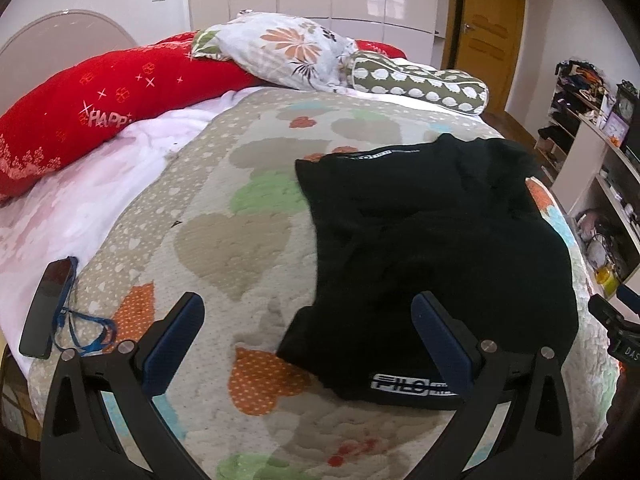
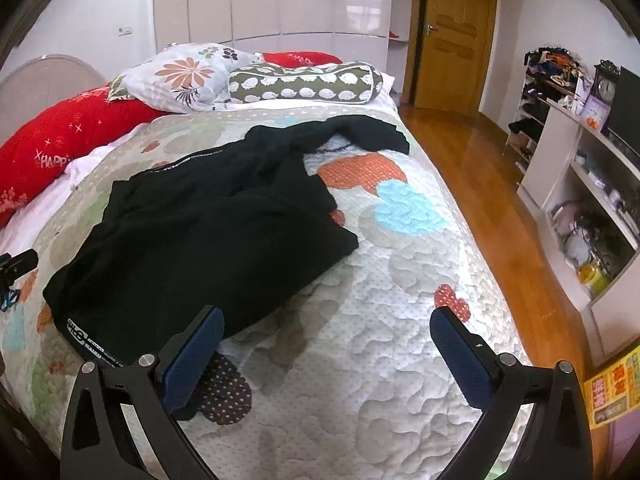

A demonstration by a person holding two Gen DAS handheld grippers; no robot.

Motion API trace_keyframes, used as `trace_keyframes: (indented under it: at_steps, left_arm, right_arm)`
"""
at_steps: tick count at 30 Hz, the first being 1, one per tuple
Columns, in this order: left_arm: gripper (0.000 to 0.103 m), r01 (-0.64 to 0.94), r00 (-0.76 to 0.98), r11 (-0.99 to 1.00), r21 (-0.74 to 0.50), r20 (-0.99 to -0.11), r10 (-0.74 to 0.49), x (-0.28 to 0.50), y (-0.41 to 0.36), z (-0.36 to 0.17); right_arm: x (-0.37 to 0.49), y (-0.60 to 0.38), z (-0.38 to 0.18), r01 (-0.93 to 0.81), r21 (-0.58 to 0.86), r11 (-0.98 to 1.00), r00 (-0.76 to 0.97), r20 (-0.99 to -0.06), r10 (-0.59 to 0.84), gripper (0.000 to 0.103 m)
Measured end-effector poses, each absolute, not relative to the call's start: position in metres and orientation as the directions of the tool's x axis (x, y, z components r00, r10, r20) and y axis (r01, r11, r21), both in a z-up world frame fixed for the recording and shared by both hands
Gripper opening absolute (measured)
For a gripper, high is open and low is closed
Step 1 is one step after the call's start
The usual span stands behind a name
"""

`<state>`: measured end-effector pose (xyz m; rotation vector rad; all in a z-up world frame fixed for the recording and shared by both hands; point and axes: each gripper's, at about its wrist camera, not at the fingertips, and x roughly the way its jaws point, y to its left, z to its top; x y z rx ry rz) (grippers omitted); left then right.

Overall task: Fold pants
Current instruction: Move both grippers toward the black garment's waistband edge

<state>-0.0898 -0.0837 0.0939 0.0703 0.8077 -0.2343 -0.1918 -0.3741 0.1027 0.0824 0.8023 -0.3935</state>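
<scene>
From your left wrist camera, your left gripper (image 1: pixel 308 332) is spread wide, with nothing between its two blue pads (image 1: pixel 440 344). It hangs above the bed and tips downward. The black pants (image 1: pixel 432 232) lie rumpled on the heart-patterned quilt (image 1: pixel 224 240), toward the right side of this view. The waistband end with the white label (image 1: pixel 408 386) is the part closest to you, and it sits just beside the right-hand pad. Whether that pad touches the cloth is hard to tell. To the left, a dark phone (image 1: pixel 46 308) with a blue cord (image 1: pixel 86 328) rests at the edge of the quilt. At the head of the bed you can see a red pillow (image 1: pixel 92 108), a flowery pillow (image 1: pixel 280 52) and a green spotted bolster (image 1: pixel 420 80). A small piece of your other tool peeks in at the right edge.

From your right wrist camera, your right gripper (image 2: pixel 326 346) is also spread wide and holds nothing. It tips down over bare quilt (image 2: pixel 380 340). The pants (image 2: pixel 208 232) lie to the left here, running from near the left-hand pad (image 2: pixel 196 356) up toward the pillows, with one leg (image 2: pixel 360 132) bent off to the right. The label (image 2: pixel 86 342) sits at the near left corner of the pants. Beside the bed on the right are the wooden floor (image 2: pixel 452 168), a yellow-brown door (image 2: pixel 456 32) and white shelves (image 2: pixel 576 184) full of things.
</scene>
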Motion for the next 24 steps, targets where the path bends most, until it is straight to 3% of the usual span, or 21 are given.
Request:
trace_keyframes:
  at_steps: [24]
  left_arm:
    - [0.103, 0.267, 0.641, 0.964, -0.006, -0.745, -0.183, -0.092, -0.105, 0.088]
  right_arm:
    - [-0.186, -0.372, 0.094, 0.345, -0.067, 0.936, 0.611, -0.741, -0.278, 0.103]
